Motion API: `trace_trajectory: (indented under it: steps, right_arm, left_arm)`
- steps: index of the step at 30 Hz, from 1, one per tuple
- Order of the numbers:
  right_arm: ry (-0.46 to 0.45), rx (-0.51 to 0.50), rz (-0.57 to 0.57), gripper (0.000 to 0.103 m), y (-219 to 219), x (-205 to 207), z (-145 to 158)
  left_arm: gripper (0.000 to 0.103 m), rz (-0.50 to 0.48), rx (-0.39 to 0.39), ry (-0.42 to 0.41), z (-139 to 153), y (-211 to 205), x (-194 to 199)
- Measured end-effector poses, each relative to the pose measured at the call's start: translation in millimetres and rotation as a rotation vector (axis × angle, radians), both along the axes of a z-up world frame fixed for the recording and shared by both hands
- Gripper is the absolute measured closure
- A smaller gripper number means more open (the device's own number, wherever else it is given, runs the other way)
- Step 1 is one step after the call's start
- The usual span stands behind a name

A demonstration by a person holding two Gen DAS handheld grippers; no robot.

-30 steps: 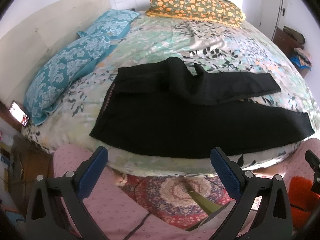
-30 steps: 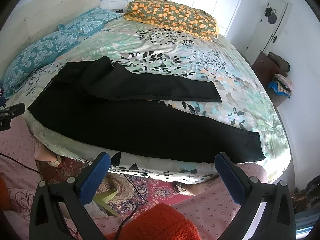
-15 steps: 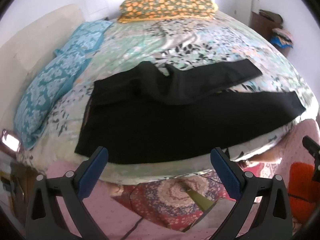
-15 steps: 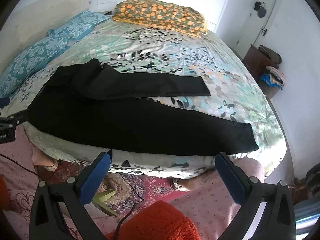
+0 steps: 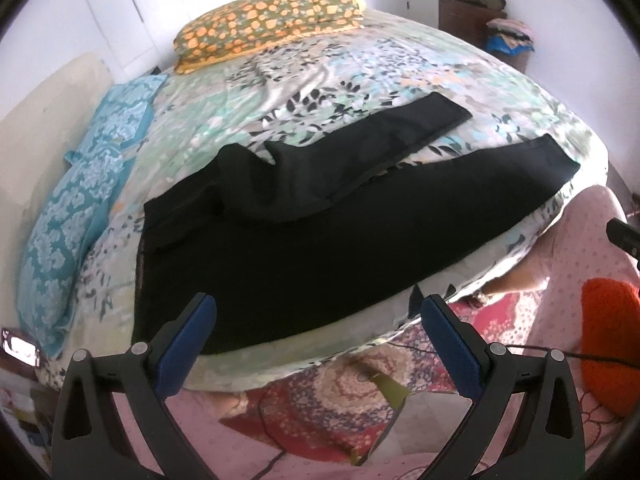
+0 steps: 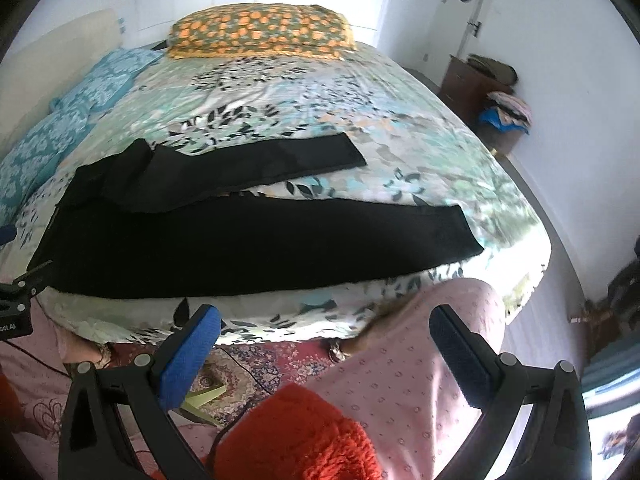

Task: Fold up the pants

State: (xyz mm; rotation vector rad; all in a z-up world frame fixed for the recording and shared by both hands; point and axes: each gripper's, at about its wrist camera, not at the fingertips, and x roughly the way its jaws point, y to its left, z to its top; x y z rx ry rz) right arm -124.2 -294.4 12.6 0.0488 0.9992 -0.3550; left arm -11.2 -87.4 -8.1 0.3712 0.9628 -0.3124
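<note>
Black pants (image 5: 312,236) lie spread across the near side of a floral bedspread (image 5: 360,68), waist to the left and both legs running right. The far leg (image 6: 256,160) is shorter in view and angled away; the near leg (image 6: 280,248) runs along the bed's edge. My left gripper (image 5: 318,316) hangs open just before the bed edge, near the waist end, holding nothing. Below the near leg's hem end, my right gripper (image 6: 326,328) is open too, over the bed's side. Neither touches the cloth.
Blue patterned pillows (image 5: 76,208) line the bed's left side and an orange-flowered pillow (image 6: 260,32) lies at the far end. A patterned rug (image 5: 344,396) covers the floor below. A person's pink-clad legs (image 6: 420,360) and red cloth (image 6: 292,436) are close by. A wooden cabinet (image 6: 472,84) stands right.
Both grippers have moved in towards the bed, so the pants fill more of each view. The left view has swung left toward the waist. The pants have not moved.
</note>
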Motion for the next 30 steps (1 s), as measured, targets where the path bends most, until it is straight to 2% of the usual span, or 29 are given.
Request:
trace_trajectory:
  steps: [12,23,30]
  right_arm:
    - [0.012,-0.027,0.106,0.000,25.4,14.5,-3.5]
    - [0.022,-0.049,0.192,0.000,49.4,26.1,-5.4]
    - [0.019,-0.058,0.244,0.000,59.8,27.4,-5.2]
  left_arm:
    - [0.001,0.037,-0.011,0.005,0.0,14.4,-4.2]
    - [0.001,0.178,-0.059,0.025,-3.1,53.7,-1.2]
    - [0.001,0.210,-0.070,0.027,-3.8,63.1,-2.5]
